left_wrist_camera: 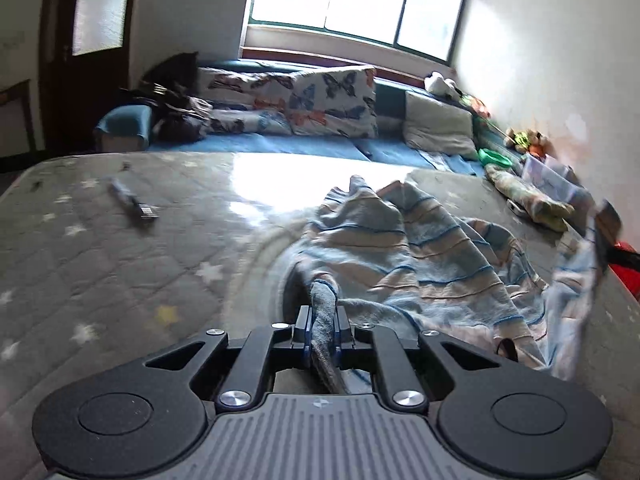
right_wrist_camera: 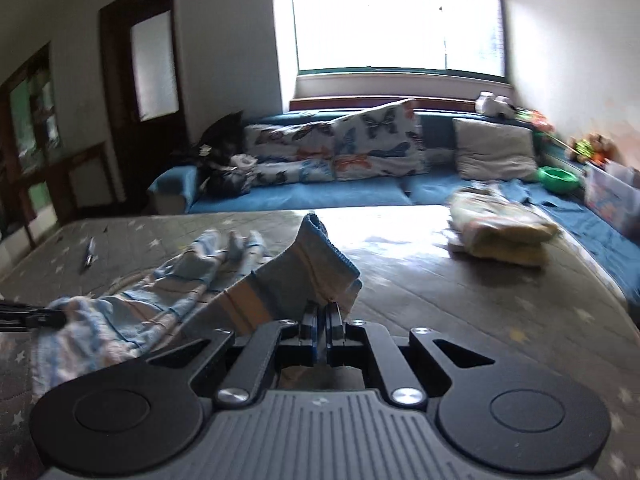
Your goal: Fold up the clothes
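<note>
A blue, beige and white striped garment [left_wrist_camera: 420, 248] lies rumpled on the grey star-patterned mattress [left_wrist_camera: 120, 264]. My left gripper [left_wrist_camera: 322, 320] is shut on a twisted corner of it, the cloth running back between the jaws. In the right wrist view my right gripper [right_wrist_camera: 322, 320] is shut on another edge of the striped garment [right_wrist_camera: 280, 276], which rises in a peak above the jaws. The left gripper's tip [right_wrist_camera: 36, 318] shows at the far left, holding the garment's other end. The right gripper's tip [left_wrist_camera: 606, 220] appears blurred at the right edge of the left wrist view.
A folded yellow-green garment [right_wrist_camera: 504, 228] sits on the mattress's far right. A small dark object [left_wrist_camera: 132, 200] lies at far left. Behind stands a blue sofa [right_wrist_camera: 320, 196] with butterfly cushions [right_wrist_camera: 376, 148], a grey cushion [right_wrist_camera: 496, 152], a green bowl [right_wrist_camera: 558, 178], toys and a clear box [right_wrist_camera: 612, 196].
</note>
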